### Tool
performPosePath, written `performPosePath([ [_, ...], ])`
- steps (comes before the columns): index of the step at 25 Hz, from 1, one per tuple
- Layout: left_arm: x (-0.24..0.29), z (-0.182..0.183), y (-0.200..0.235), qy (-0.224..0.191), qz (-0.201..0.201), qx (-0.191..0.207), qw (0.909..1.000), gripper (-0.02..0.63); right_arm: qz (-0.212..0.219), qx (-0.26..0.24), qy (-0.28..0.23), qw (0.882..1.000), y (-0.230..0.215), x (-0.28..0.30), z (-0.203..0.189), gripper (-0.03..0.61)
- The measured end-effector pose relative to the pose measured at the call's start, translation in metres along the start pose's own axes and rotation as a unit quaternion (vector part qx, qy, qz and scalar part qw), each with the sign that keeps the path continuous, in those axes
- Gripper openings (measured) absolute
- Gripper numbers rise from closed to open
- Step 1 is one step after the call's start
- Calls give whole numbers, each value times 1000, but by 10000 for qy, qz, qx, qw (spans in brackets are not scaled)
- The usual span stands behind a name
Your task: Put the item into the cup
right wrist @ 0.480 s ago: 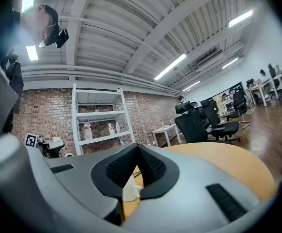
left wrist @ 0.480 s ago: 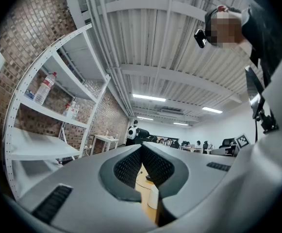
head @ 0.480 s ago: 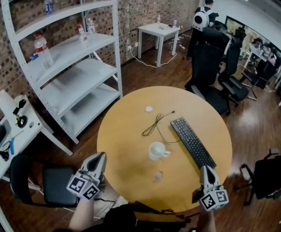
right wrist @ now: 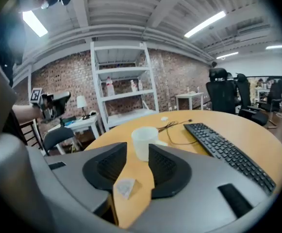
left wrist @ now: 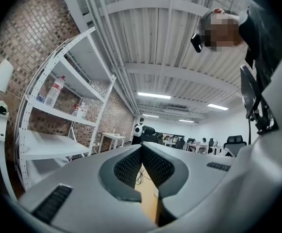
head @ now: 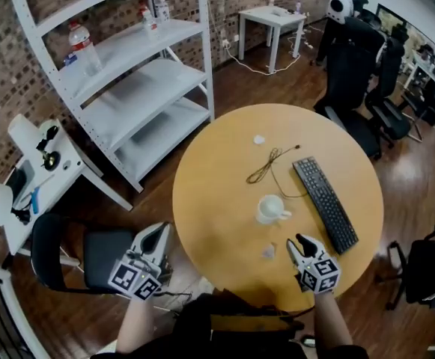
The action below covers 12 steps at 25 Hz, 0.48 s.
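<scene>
The small pale, flat item (head: 269,253) is laid on the round wooden tabletop (head: 217,178) near its front edge, close to the white ceramic cup (head: 271,209). The right gripper (head: 299,240) is held released just beside the item, with jaws parted and nothing grasped. The left gripper (head: 157,234) is held clenched and empty beyond the left edge.

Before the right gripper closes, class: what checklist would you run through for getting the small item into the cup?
1. Right gripper fingers apart: ok.
2. Small item lies on the table between those fingers, not yet pressed: ok.
3. Cup upright, mouth open, just beyond the item: ok.
4. Keyboard and cable lie off to the side of the path to the cup: ok.
5. Left gripper shut, empty, off the table's edge: ok.
6. Whether the item is stiff enough to pinch firmly: cannot tell.
</scene>
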<state>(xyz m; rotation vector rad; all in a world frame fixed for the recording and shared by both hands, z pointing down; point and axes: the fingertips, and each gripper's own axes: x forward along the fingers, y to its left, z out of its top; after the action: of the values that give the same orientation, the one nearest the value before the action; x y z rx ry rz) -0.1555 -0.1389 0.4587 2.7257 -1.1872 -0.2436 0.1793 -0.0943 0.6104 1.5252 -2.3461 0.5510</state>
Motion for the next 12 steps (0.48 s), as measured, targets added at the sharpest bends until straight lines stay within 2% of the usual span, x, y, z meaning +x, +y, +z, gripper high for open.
performPosePath([
  [3,-15,-4,4,104,134,-18,9999,-6,259,-343,846,9955,15,23,-40,199],
  [5,-24,-8,7,154,246,-54,9996,-7,324,-354,1246,9910,21,35,-65,235],
  [8,-37,-12,14,222,429,-111,9988,-6,301,-245,1606,9863,27,50,-92,238],
  [10,-45,-13,17,259,533,-138,9981,-6,237,-209,1725,9845,27,58,-104,265],
  [12,-50,-13,21,284,603,-157,9977,-7,193,-219,1797,9833,28,64,-108,265],
])
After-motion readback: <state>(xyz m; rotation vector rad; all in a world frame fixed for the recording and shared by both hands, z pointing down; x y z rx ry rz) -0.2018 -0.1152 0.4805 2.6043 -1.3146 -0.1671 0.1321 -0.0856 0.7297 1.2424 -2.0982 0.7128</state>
